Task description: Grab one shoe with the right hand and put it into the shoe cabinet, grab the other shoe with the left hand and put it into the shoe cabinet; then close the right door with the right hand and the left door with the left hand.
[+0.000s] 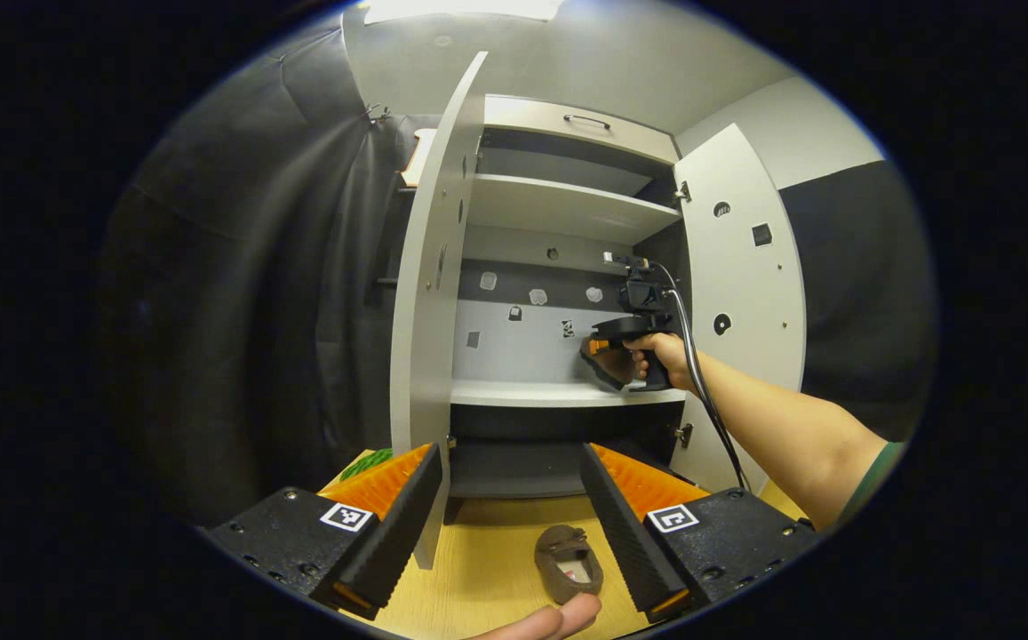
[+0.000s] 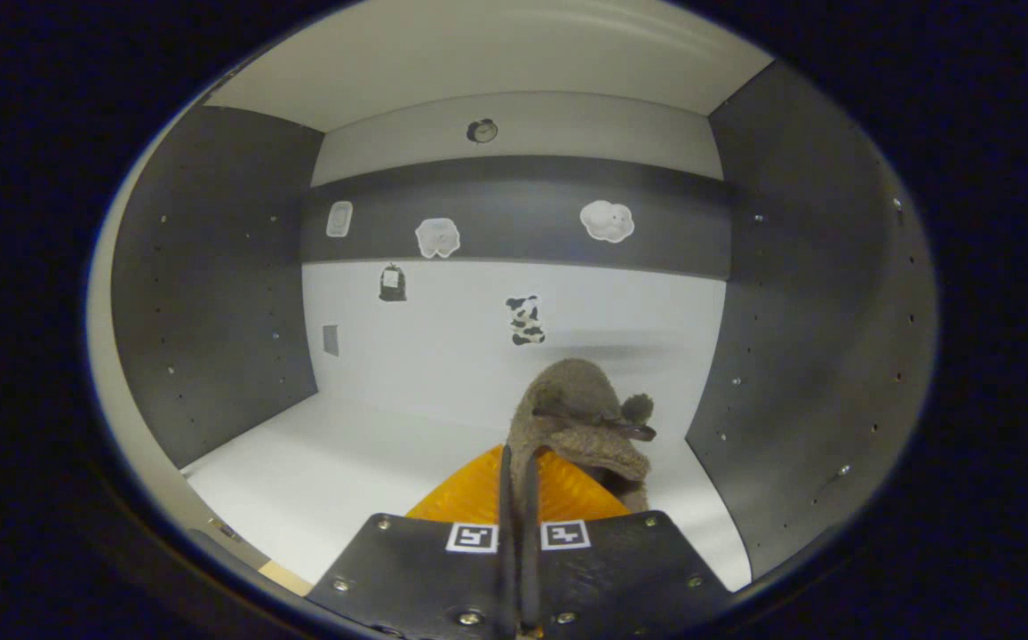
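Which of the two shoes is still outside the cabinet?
The small brown fuzzy slipper on the wooden floor between the left claw's fingers; its twin is pinched in the right claw inside the cabinet.

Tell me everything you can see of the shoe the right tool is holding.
The held shoe is a small brown slipper of fuzzy, suede-like fabric with a little pompom and a dark trim strip near its opening. The right tool, jaws nearly closed, pinches its edge. It hangs tilted above the white shelf inside the shoe cabinet, near the grey right wall; contact below is unclear.

Two brown shoes (image 1: 569, 564) (image 2: 580, 418), one cabinet (image 1: 558, 222), two open doors (image 1: 429, 293) (image 1: 740, 267).
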Available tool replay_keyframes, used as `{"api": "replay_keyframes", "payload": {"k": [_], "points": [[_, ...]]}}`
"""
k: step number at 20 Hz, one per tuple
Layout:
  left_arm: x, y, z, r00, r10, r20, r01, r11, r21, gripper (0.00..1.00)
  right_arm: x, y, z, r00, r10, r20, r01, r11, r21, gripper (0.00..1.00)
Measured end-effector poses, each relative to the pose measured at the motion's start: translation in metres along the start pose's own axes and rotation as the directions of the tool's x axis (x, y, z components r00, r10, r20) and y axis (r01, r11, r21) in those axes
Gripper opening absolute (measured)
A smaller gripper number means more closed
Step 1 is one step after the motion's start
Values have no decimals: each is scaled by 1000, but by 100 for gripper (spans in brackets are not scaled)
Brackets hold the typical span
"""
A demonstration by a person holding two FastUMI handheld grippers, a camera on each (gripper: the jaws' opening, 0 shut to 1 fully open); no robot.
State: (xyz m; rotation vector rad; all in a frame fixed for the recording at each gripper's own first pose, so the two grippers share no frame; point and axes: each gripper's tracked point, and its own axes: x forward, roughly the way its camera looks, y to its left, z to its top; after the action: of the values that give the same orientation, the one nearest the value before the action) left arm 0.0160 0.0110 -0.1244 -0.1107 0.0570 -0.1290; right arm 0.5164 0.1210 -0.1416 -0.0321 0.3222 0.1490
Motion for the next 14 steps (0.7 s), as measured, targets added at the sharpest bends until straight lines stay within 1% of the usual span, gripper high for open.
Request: {"api": "replay_keyframes", "payload": {"k": [1, 2, 3, 4, 5, 6, 8, 9, 11, 12, 14], "points": [[1, 2, -2, 1000, 3, -4, -3, 1000, -3, 93, 3, -1, -4, 1000, -8, -7, 8, 1000, 4, 4], [2, 4, -6, 1000, 8, -14, -8, 1000, -6, 96, 6, 3, -6, 1000, 10, -12, -10, 1000, 5, 4], [2, 8, -7, 1000, 12, -14, -12, 1000, -11, 94, 7, 7, -9, 999, 36, -18, -36, 999, 4, 3], [4, 9, -9, 1000, 16, -23, -16, 1000, -10, 96, 8, 15, -11, 998, 64, -28, -63, 998, 18, 3], [4, 11, -11, 999, 23, -25, -23, 1000, -7, 93, 8, 20, -15, 996, 80, -38, -78, 996, 38, 3], [5, 12, -12, 999, 24, -28, -24, 1000, -6, 96, 7, 24, -16, 996, 84, -44, -82, 996, 47, 3], [5, 11, -16, 999, 25, -40, -26, 1000, -11, 97, 6, 24, -18, 998, 49, -47, -47, 998, 32, 7], [5, 10, -18, 999, 27, -46, -28, 1000, -11, 97, 0, 22, -16, 999, 26, -44, -26, 1000, 12, 19], [5, 9, -21, 998, 37, -55, -37, 999, -7, 97, -11, 25, -10, 1000, 11, -27, -12, 1000, -16, 55], [4, 9, -23, 997, 44, -59, -44, 999, -5, 97, -19, 28, -7, 1000, 20, -14, -21, 1000, -18, 64], [3, 6, -23, 997, 53, -59, -54, 999, -6, 97, -40, 32, -4, 999, 41, 12, -41, 999, 1, 74]]}}
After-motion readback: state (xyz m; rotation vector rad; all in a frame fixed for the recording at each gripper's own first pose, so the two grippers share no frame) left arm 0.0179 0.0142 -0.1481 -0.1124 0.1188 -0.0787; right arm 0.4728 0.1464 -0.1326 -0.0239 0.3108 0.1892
